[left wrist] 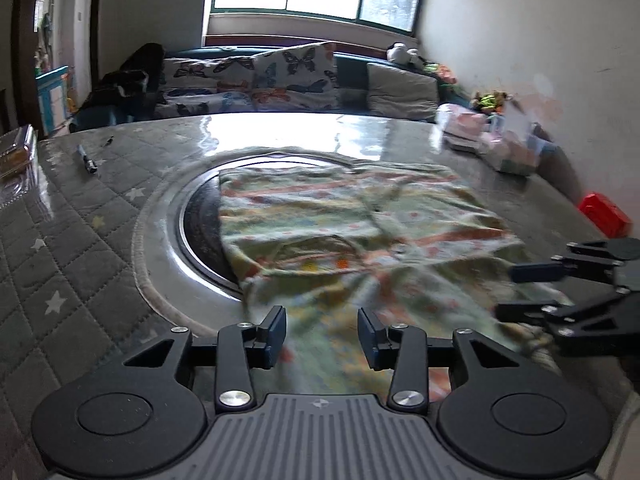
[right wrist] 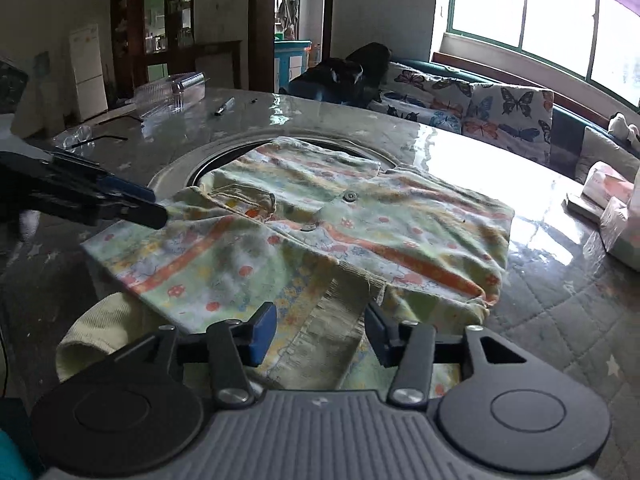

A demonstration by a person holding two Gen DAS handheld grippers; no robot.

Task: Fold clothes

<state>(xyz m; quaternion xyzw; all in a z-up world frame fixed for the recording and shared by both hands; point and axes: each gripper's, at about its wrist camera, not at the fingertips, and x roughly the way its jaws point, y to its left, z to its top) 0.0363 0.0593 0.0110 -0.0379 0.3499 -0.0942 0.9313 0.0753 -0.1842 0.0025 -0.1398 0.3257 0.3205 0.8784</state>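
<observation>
A small pale green garment (left wrist: 360, 216) with orange stripes and flower print lies partly folded on the grey quilted table (left wrist: 80, 248), over a round metal-rimmed inset (left wrist: 196, 216). My left gripper (left wrist: 322, 336) stands open above the garment's near edge, pads apart with only loose cloth below them. In the right wrist view, the same garment (right wrist: 360, 216) shows snap buttons and a ribbed cuff (right wrist: 340, 312) near the front. My right gripper (right wrist: 320, 332) is open over that cuff and does not press it. The right gripper (left wrist: 506, 292) shows at the cloth's right side, the left gripper (right wrist: 154, 206) at its left corner.
A pen (left wrist: 87, 159) lies at the far left of the table beside a clear plastic box (left wrist: 16, 148). Tissue packs (left wrist: 464, 124) and a red box (left wrist: 604, 216) sit along the right wall. A sofa with butterfly cushions (left wrist: 296, 76) stands behind the table.
</observation>
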